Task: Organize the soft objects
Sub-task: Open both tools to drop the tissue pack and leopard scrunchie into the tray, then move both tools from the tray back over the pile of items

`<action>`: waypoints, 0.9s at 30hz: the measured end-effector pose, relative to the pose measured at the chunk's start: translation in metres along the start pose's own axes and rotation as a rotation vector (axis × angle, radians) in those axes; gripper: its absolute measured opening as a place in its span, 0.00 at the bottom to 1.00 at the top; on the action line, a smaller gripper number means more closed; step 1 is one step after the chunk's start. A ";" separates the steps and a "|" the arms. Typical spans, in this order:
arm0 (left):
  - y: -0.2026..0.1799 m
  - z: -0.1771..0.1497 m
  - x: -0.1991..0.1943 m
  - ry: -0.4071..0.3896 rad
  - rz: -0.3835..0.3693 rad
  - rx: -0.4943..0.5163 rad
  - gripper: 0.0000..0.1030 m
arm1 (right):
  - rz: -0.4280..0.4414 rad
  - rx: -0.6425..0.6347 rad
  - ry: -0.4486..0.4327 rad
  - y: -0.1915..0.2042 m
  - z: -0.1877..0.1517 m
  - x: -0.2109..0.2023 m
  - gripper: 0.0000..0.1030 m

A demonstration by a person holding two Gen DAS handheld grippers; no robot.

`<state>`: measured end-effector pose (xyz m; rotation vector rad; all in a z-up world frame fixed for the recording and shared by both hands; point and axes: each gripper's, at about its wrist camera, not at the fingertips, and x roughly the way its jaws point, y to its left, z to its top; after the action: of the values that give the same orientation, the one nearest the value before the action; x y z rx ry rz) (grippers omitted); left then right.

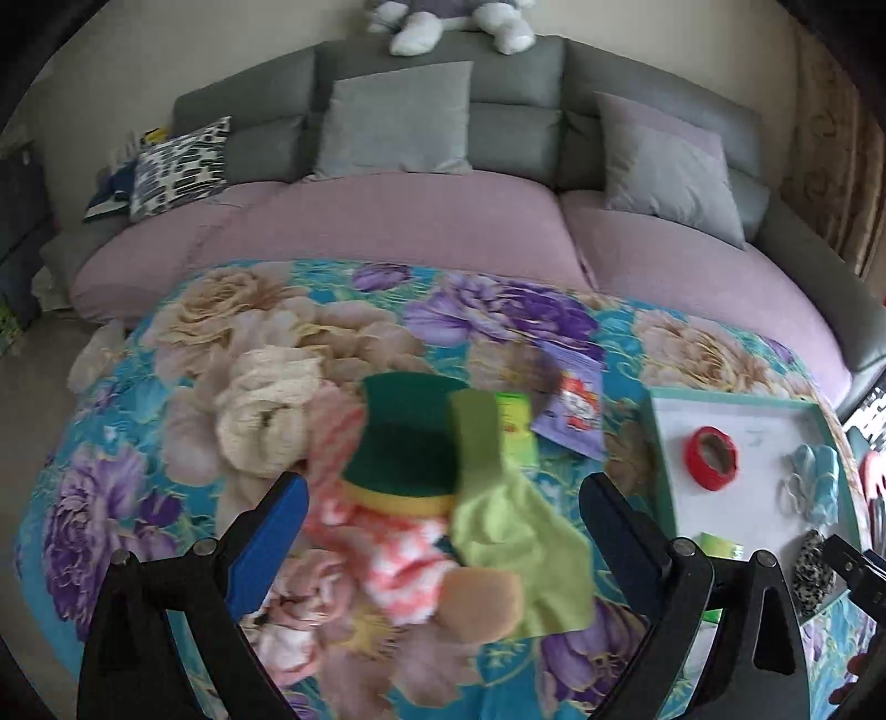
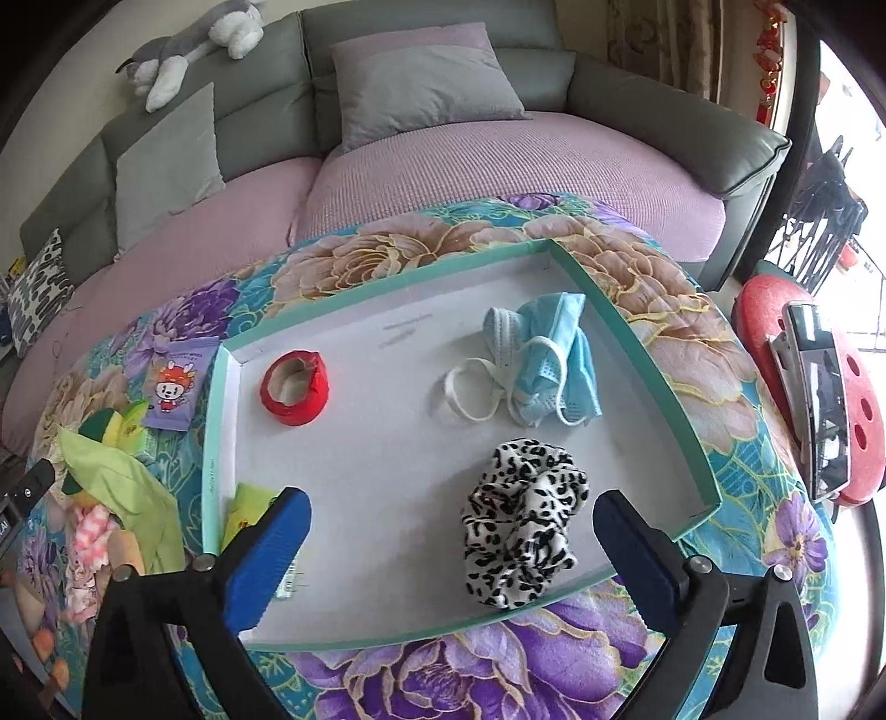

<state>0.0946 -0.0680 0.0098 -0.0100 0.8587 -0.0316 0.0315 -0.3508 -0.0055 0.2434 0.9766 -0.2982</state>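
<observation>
Your right gripper (image 2: 451, 531) stands released above the teal-rimmed tray (image 2: 637, 338), its jaws wide around, not touching, the leopard-print scrunchie (image 2: 523, 520) lying near the blue face mask (image 2: 554, 354) and red tape roll (image 2: 294, 386). Your left gripper (image 1: 443, 515), jaws spread, hovers over the green sponge (image 1: 410, 437), green cloth (image 1: 498, 498) and pink cloth (image 1: 382, 548) piled on the floral blanket (image 1: 138, 471).

A grey sofa (image 1: 498, 127) with a lilac seat cover (image 2: 498, 183) carries grey cushions (image 1: 396, 124) and a plush toy (image 2: 188, 47). A phone (image 2: 819, 399) lies on a red stool (image 2: 864, 421).

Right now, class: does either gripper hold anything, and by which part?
Nothing. The left gripper is open above the sponge; the right gripper is open around the scrunchie, not pressing it.
</observation>
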 end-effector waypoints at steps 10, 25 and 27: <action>0.102 0.004 -0.026 -0.058 0.168 -0.156 0.96 | 0.192 -0.116 -0.055 0.093 -0.006 -0.022 1.00; 0.160 -0.028 0.001 0.126 0.061 -0.298 0.96 | 0.305 -0.443 0.075 0.219 -0.059 0.015 0.92; 0.157 -0.034 0.010 0.170 0.055 -0.295 0.96 | 0.318 -0.471 0.098 0.226 -0.067 0.022 0.90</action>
<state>0.0787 0.0889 -0.0235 -0.2635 1.0269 0.1477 0.0716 -0.1213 -0.0445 -0.0205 1.0578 0.2382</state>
